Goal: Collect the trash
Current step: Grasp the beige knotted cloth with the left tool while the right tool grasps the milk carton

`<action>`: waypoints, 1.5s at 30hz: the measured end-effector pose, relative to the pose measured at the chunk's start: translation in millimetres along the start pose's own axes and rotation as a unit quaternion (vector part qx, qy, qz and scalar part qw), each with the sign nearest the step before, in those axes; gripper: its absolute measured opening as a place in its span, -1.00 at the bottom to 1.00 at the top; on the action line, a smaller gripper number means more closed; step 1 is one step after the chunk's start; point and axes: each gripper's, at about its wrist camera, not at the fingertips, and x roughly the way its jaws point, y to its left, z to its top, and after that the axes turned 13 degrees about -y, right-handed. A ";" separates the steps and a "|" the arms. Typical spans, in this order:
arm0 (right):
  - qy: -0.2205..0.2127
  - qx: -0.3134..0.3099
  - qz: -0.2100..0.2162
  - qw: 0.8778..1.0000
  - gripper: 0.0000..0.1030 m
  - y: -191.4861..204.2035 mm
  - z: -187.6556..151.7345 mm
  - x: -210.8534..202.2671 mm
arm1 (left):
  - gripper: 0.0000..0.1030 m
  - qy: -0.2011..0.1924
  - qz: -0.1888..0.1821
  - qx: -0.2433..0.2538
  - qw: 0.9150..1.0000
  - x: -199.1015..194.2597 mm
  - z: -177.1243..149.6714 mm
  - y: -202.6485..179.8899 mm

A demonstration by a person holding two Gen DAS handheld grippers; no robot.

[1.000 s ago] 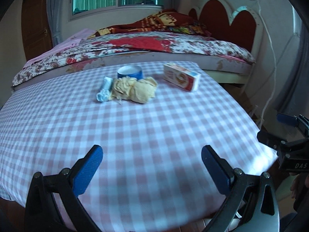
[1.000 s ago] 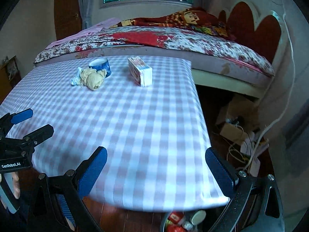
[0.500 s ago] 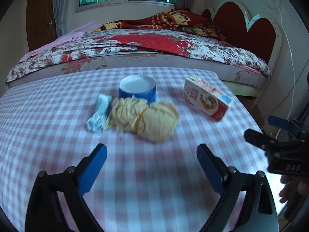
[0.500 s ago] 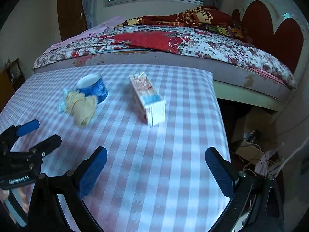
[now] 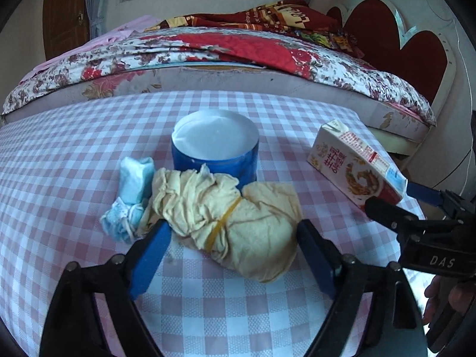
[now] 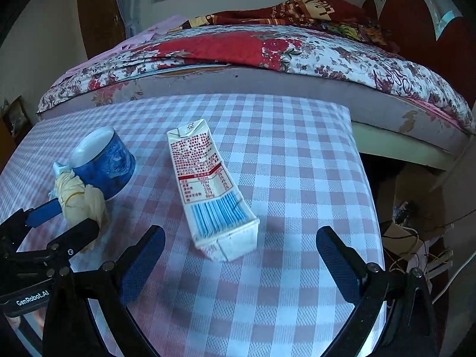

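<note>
On the checked counter stands a blue round tub with a flat white top — closed, so its contents cannot be seen. Against its front lies a crumpled yellowish cloth bundle bound with a rubber band, touching a wadded pale-blue face mask on its left. To the right lies a milk carton on its side, printed with red Chinese text, a red table and blue stripes.

The left tool has just been closing, its blue pads either side of the bundle; whether they press it is unclear. The right tool stands wide apart, just short of the carton's near end. "DAS" and "GenRobot.AI" are printed on the tools.
</note>
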 end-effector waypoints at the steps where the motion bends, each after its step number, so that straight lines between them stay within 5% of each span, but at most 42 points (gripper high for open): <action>1: -0.001 -0.002 0.002 1.000 0.98 0.0 0.2 0.6 | 0.60 0.002 0.000 0.001 1.000 0.9 -0.9 -0.3; 8: 0.000 -0.006 0.002 1.000 0.97 2.3 0.3 4.2 | 0.39 0.005 -0.007 0.001 1.000 -0.3 -0.3 1.7; 10: 0.003 0.004 0.009 1.000 0.80 0.8 0.8 5.7 | 0.31 0.006 -0.010 0.001 1.000 -1.0 -0.7 2.3; 15: 0.016 0.014 0.017 1.000 -0.21 4.1 -2.6 7.0 | -0.09 0.005 -0.025 -0.003 1.000 -8.0 -4.0 8.9; 23: 0.022 0.012 0.028 0.999 -0.28 13.4 -8.6 -0.1 | -0.40 -0.002 -0.043 -0.006 0.999 -20.8 -4.4 17.9; 45: -0.029 0.027 0.023 0.999 -0.32 21.8 -24.2 -86.0 | -0.43 -0.031 -0.052 0.036 0.998 -90.2 -19.1 11.9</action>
